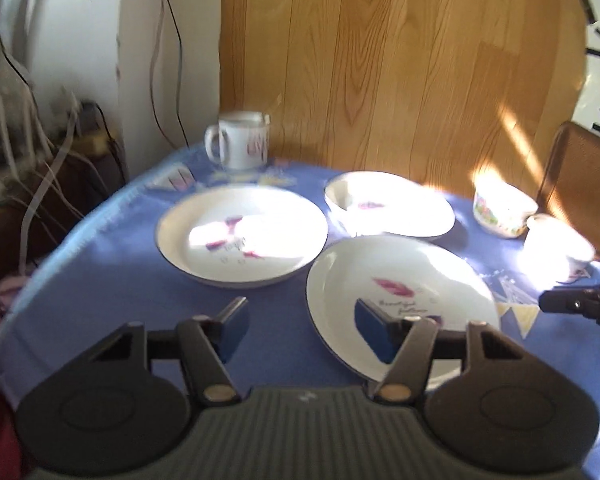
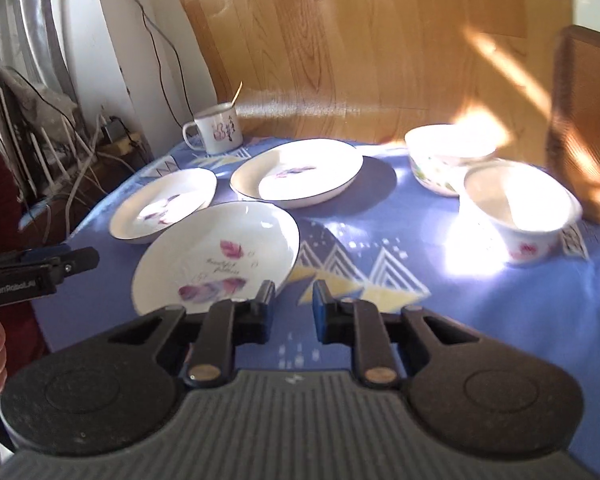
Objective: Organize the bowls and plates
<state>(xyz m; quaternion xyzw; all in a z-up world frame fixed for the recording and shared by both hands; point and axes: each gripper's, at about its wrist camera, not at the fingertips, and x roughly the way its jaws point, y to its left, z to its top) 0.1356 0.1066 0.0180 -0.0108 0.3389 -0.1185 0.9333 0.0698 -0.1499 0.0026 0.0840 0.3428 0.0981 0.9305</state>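
Three white feather-print plates lie on a blue tablecloth: a near plate (image 1: 400, 292) (image 2: 216, 256), a left plate (image 1: 242, 236) (image 2: 164, 204) and a far plate (image 1: 392, 204) (image 2: 296, 172). Two white bowls stand at the right: a flowered one (image 1: 502, 208) (image 2: 448, 156) and a pink-print one (image 1: 556, 248) (image 2: 520, 216). My left gripper (image 1: 300, 332) is open and empty, its right finger over the near plate's front-left rim. My right gripper (image 2: 292, 308) is open by a narrow gap and empty, just right of the near plate's front rim.
A white mug (image 1: 240, 140) (image 2: 216, 128) stands at the table's back left corner. A wooden board leans behind the table (image 1: 380, 60). Cables and clutter hang off the left side (image 1: 40, 148). A brown chair back (image 2: 584, 120) stands at the right.
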